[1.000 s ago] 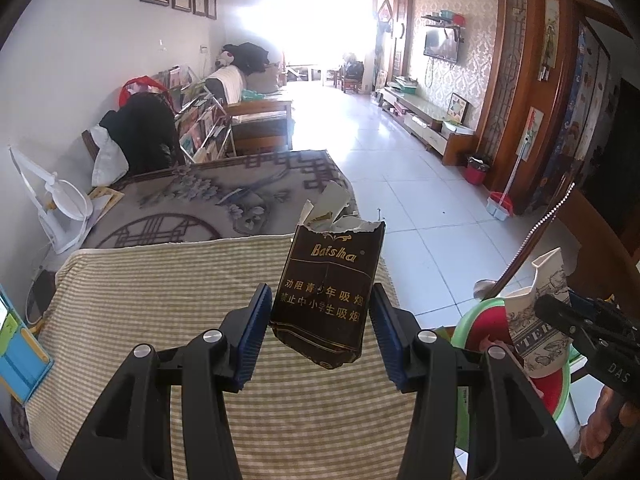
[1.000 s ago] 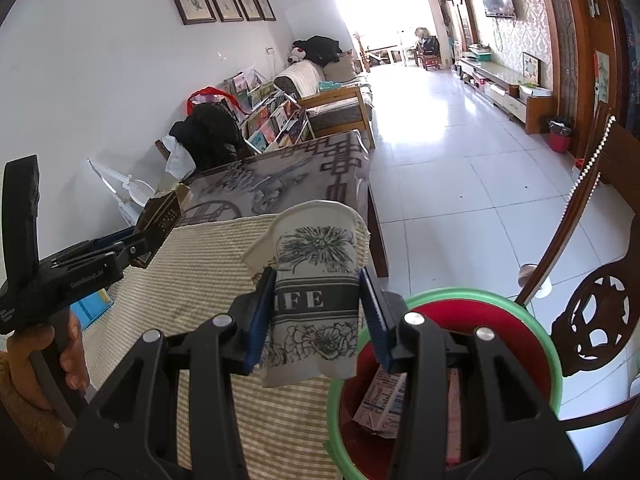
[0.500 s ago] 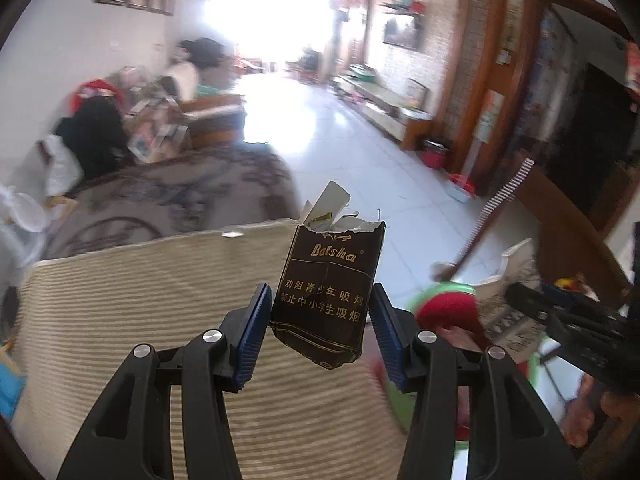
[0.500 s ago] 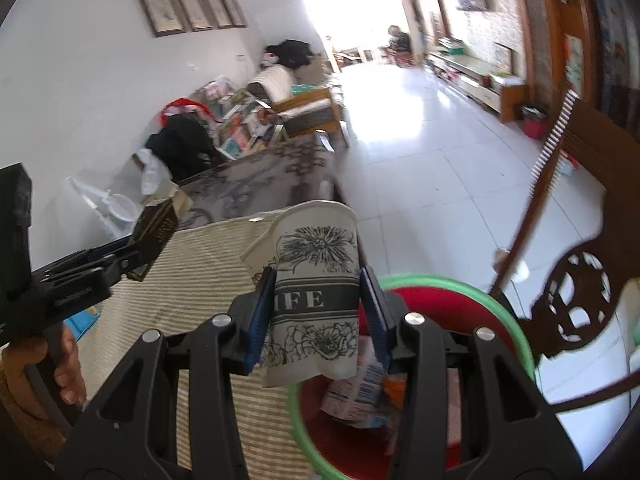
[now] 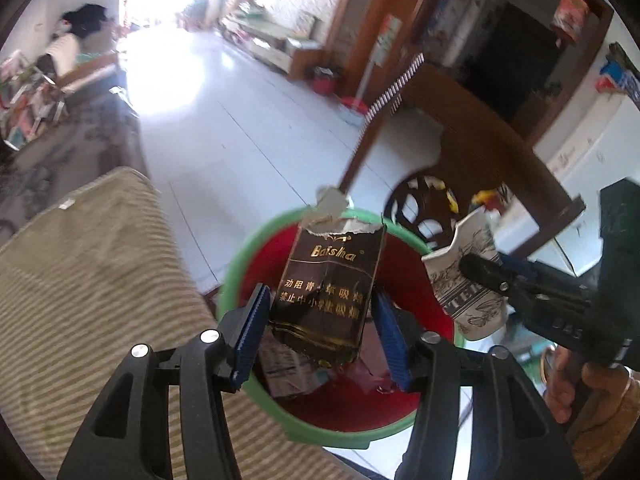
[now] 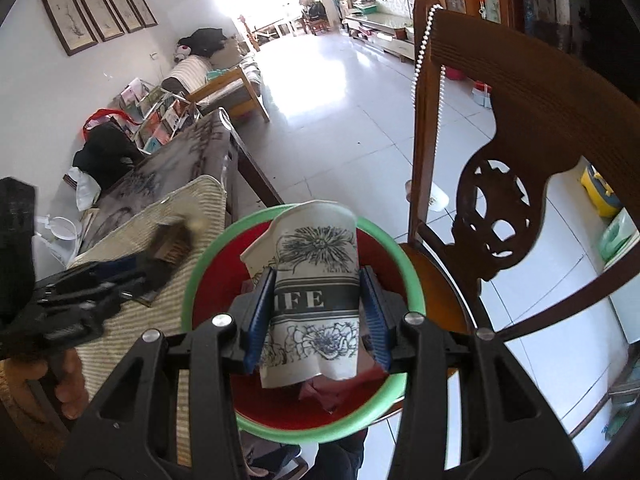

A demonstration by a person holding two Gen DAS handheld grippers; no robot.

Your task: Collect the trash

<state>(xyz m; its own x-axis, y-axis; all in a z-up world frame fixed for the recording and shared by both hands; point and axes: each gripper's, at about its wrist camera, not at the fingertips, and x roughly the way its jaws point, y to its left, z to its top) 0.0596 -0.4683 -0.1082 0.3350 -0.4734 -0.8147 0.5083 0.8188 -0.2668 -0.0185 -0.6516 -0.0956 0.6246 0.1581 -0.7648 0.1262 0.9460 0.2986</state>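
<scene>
My left gripper (image 5: 320,332) is shut on a torn dark brown cigarette pack (image 5: 328,288) and holds it above the red bin with a green rim (image 5: 240,256). My right gripper (image 6: 316,316) is shut on a crushed white paper cup with flower print (image 6: 316,292), held over the same bin (image 6: 192,284). The cup also shows in the left wrist view (image 5: 464,280), at the bin's right side. The bin holds paper scraps (image 5: 288,372).
A striped beige cloth (image 5: 92,288) covers the table left of the bin. A carved wooden chair (image 6: 504,168) stands right behind the bin. White tiled floor (image 6: 332,96) stretches beyond.
Both grippers swung right from over the table to above the bin, each still holding its piece of trash.
</scene>
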